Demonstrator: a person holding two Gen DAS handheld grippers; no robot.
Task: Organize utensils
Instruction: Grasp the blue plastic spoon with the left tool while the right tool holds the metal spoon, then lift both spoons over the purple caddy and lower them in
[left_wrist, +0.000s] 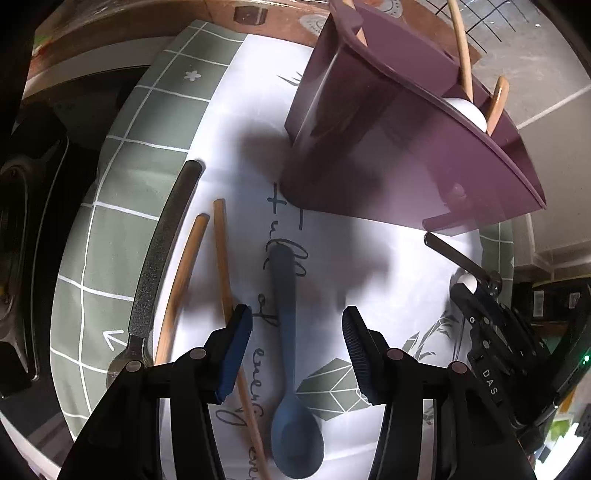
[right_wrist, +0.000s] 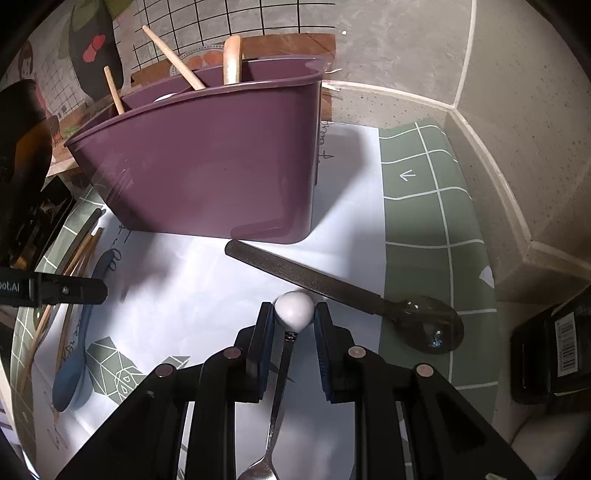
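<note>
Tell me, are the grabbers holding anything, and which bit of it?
The right gripper pinches a small metal spoon by the white ball at its handle end. The left gripper is open over the blue spoon, holding nothing.

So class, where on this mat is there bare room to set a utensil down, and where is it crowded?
Free: the white patch between the blue spoon, the purple caddy and the black-handled spoon; also the green border right of the caddy. Crowded: the left edge, with chopsticks and a fork.

green grid-patterned mat (right_wrist: 424, 206) with a white lettered centre fills mid-frame; wooden board (right_wrist: 295, 44) sits at the top; grey tiled wall (right_wrist: 406, 55) upper right; a barcoded black box (right_wrist: 554, 354) at the right edge.
</note>
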